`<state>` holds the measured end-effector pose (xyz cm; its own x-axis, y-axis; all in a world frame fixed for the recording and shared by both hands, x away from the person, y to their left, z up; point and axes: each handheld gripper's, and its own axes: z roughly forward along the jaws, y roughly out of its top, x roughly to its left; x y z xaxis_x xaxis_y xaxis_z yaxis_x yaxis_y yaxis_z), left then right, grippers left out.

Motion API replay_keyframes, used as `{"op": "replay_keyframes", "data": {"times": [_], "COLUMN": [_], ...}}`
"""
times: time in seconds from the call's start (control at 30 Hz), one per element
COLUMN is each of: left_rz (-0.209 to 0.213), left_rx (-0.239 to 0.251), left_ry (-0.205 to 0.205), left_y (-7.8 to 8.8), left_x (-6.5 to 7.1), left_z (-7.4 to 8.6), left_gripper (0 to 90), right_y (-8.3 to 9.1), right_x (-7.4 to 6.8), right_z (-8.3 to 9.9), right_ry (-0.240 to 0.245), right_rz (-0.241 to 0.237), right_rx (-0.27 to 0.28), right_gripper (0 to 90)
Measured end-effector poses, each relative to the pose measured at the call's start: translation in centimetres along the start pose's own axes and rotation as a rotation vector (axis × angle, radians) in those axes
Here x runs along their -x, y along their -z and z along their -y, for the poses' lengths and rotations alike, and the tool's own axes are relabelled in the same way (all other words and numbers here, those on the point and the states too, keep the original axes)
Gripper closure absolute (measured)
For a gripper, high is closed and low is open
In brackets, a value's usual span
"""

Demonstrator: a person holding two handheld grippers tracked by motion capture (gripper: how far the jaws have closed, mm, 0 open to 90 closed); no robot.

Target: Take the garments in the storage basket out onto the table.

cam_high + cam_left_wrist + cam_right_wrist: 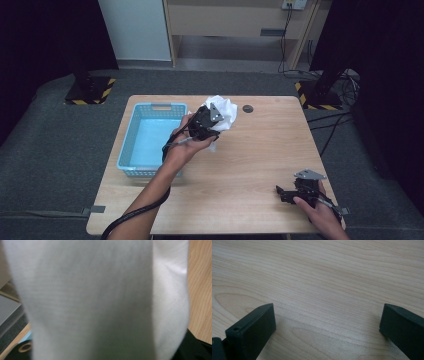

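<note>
Two grippers: one busy, one idle.
Basket [131, 131]: blue, at table's left side, looks empty.
Left gripper [216, 122]: jaws pinching white cloth [222, 111], bunched, lifted just right of basket.
Right gripper [281, 192]: jaws spread wide, resting on bare table [324, 272].
Progress: cloth picked up; drop into basket likely remains.

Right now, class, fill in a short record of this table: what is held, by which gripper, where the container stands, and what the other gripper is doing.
held item: white cloth, bunched, lifted off the table
holder: left gripper, shut on the cloth
container: light blue basket, on the table's left side, beside the left gripper
other gripper: right gripper, open, nothing between its jaws, low over bare wood at the near right corner
</note>
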<state>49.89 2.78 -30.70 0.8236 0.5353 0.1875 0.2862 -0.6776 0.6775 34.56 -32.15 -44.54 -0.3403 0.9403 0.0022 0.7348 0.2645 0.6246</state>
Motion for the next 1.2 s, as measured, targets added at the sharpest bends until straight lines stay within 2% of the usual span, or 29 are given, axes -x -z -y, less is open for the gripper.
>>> {"op": "replay_keyframes", "data": {"times": [0.53, 1.2], "left_rz": [0.011, 0.041], "left_rx": [-0.023, -0.071], "left_ry": [-0.015, -0.007], "left_y": [-2.1, -6.4], "left_x": [1.0, 2.1], "left_z": [0.0, 1.1], "left_gripper": [53.7, 53.7], "right_y": [0.0, 0.0], "right_x": [0.0, 0.0], "right_z": [0.0, 0.0], "right_ry": [0.0, 0.0], "right_rz": [0.0, 0.0], "right_rx": [0.001, 0.001], "right_gripper": [0.3, 0.3]}}
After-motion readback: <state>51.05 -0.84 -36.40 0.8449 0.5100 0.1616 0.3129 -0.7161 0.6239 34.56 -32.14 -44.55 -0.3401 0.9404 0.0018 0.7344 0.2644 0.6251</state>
